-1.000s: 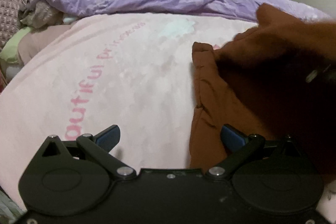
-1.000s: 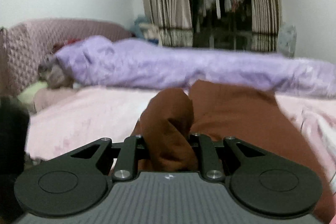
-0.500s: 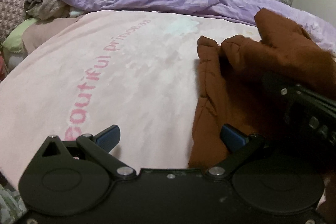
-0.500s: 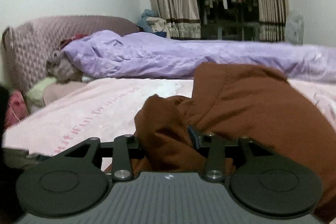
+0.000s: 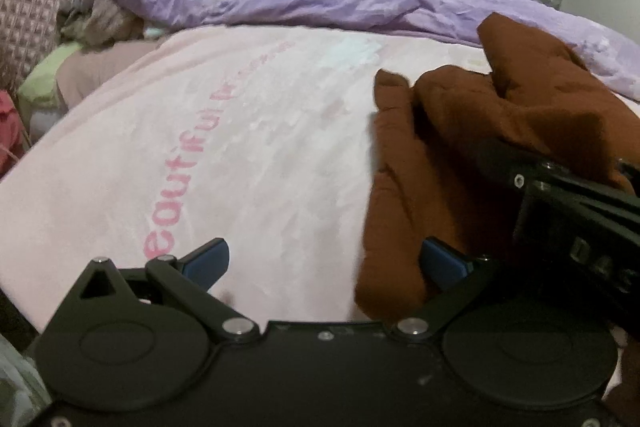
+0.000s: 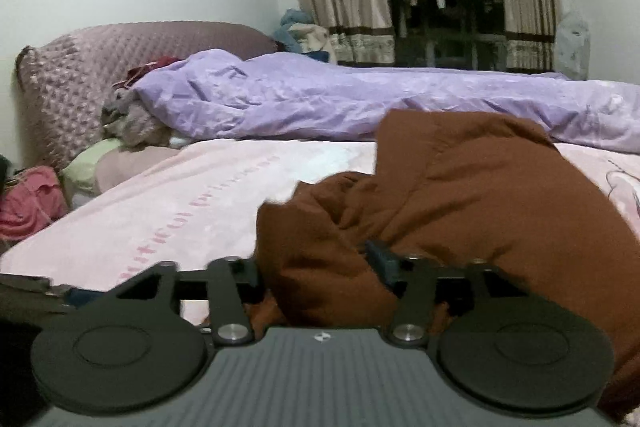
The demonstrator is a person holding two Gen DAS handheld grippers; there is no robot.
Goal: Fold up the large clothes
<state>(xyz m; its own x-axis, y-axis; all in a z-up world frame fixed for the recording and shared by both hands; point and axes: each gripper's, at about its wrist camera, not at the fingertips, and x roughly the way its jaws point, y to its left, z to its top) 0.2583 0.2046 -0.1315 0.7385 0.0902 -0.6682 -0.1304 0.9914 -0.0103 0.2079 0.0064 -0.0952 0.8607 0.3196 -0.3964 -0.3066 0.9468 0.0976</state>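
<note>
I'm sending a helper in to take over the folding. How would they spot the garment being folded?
On the bed, a pink blanket with pink lettering lies in front of a crumpled purple duvet. The garment lies bunched on the blanket, a fold of it between the right gripper's fingers. It is the only rust-brown cloth there.

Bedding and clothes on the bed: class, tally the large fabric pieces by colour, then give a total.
Brown garment: 1
Purple duvet: 1
Pink printed blanket: 1
Total: 3
</note>
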